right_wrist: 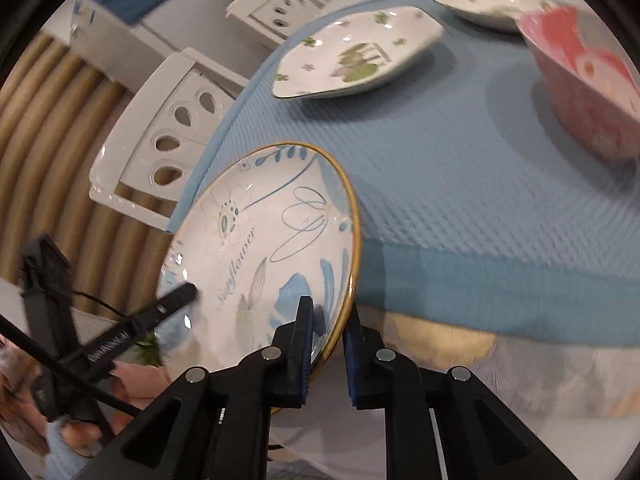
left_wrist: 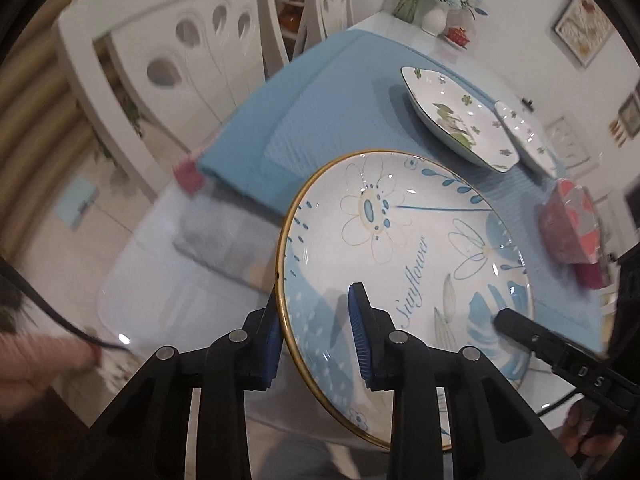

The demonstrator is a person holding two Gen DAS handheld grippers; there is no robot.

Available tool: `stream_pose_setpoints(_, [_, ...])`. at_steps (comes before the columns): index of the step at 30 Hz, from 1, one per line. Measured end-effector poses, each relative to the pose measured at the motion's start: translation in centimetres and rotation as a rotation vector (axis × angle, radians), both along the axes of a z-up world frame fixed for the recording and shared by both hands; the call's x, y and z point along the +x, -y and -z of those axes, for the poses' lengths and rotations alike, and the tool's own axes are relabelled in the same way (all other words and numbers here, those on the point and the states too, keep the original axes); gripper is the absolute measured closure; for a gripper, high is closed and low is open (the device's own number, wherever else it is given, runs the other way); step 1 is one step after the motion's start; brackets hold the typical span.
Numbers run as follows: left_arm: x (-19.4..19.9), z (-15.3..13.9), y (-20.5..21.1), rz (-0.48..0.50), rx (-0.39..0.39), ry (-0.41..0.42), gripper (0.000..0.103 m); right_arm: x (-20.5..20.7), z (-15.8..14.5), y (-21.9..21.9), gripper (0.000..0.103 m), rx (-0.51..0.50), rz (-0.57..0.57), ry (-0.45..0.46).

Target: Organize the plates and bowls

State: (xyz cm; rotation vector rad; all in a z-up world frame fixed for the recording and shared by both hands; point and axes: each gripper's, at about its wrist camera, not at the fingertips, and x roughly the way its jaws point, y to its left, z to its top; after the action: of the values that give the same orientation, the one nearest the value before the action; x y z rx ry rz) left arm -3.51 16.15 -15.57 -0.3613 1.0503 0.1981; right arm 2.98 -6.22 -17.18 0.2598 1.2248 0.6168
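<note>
A round white plate [left_wrist: 400, 220] with blue flowers, a gold rim and the word "Sunflower" tilts over the near edge of the blue mat [left_wrist: 320, 112]. My left gripper [left_wrist: 316, 300] is shut on its rim, one blue pad outside the edge and one on the inner face. In the right wrist view the same plate [right_wrist: 260, 232] has my right gripper [right_wrist: 329, 306] shut on its opposite rim. Each view shows one black finger of the other gripper on the plate. Two white plates with green motifs [left_wrist: 456, 116] [left_wrist: 520, 132] and a pink bowl [left_wrist: 568, 224] sit farther back on the mat.
White chairs [left_wrist: 168, 60] stand along the table's left side. A vase of flowers [left_wrist: 434, 16] is at the far corner. A grey folded cloth [left_wrist: 216, 248] lies on the glass tabletop [left_wrist: 168, 300] left of the plate. The pink bowl [right_wrist: 584, 76] is close on the right.
</note>
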Motion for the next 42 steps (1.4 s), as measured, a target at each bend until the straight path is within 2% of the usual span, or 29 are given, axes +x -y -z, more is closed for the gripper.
stream_pose_setpoints(5, [0.9, -0.1, -2.4, -0.039, -0.024, 0.009, 0.076, 0.9, 0.0, -1.9, 0.088, -0.02, -0.029, 0.039])
stream_pose_setpoints(8, [1.7, 0.2, -3.1, -0.043, -0.022, -0.017, 0.076, 1.8, 0.0, -2.7, 0.088, -0.009, -0.032, 0.039])
stream_pose_setpoints(11, [1.3, 0.7, -4.5, -0.06, -0.051, -0.048, 0.075, 2.9, 1.1, -3.1, 0.088, 0.003, -0.038, -0.024])
stream_pose_setpoints(13, [0.6, 0.4, -5.7, -0.113, -0.024, -0.038, 0.067, 2.8, 1.2, -2.6, 0.087, 0.002, -0.033, -0.047])
stream_pose_setpoints(14, [0.3, 0.3, -6.4, -0.135, -0.025, -0.031, 0.062, 2.6, 1.0, -2.3, 0.077, -0.009, -0.022, -0.04])
stream_pose_setpoints(15, [-0.1, 0.0, -7.3, -0.151, -0.062, -0.013, 0.061, 2.4, 0.7, -1.6, 0.063, -0.029, -0.004, -0.029])
stream_pose_setpoints(17, [-0.7, -0.6, -8.7, -0.196, -0.114, 0.001, 0.055, 1.8, -0.2, -0.4, 0.05, -0.074, 0.051, -0.016])
stream_pose_setpoints(19, [-1.1, -1.7, -9.9, -0.237, -0.173, 0.043, 0.05, 1.5, -1.4, 1.5, 0.05, -0.058, 0.122, -0.033])
stream_pose_setpoints(21, [-1.0, -3.6, -10.6, -0.254, -0.203, 0.101, 0.048, 1.7, -3.0, 3.5, 0.05, 0.036, 0.201, -0.045])
stream_pose_setpoints(25, [0.2, -7.9, -9.5, -0.172, -0.131, 0.176, 0.047, 2.4, -8.7, 7.4, 0.049, 0.136, 0.362, 0.066])
stream_pose_setpoints(28, [1.3, -10.8, -7.7, -0.069, -0.06, 0.216, 0.042, 1.9, -14.5, 8.5, 0.044, 0.12, 0.42, 0.276])
stream_pose_setpoints(30, [2.4, -11.8, -6.6, -0.008, -0.028, 0.222, 0.042, 0.9, -17.7, 8.8, 0.026, 0.073, 0.45, 0.429])
stream_pose_setpoints(33, [4.4, -12.7, -4.5, 0.078, -0.011, 0.224, 0.042, -1.6, -20.9, 9.0, 0.012, 0.03, 0.483, 0.673])
stream_pose_setpoints(34, [4.9, -13.0, -4.0, 0.101, -0.012, 0.229, 0.042, -2.4, -21.4, 9.1, 0.01, 0.03, 0.491, 0.743])
stream_pose_setpoints(36, [6.5, -13.9, -2.2, 0.159, -0.009, 0.259, 0.042, -2.5, -21.9, 9.4, 0.009, 0.032, 0.503, 0.761])
stream_pose_setpoints(38, [7.5, -14.5, -1.0, 0.195, -0.006, 0.279, 0.042, -1.8, -21.3, 9.6, 0.009, 0.056, 0.502, 0.693])
stream_pose_setpoints(42, [11.6, -15.1, 1.3, 0.326, 0.0, 0.292, 0.042, -0.5, -19.3, 10.1, 0.009, 0.109, 0.521, 0.555])
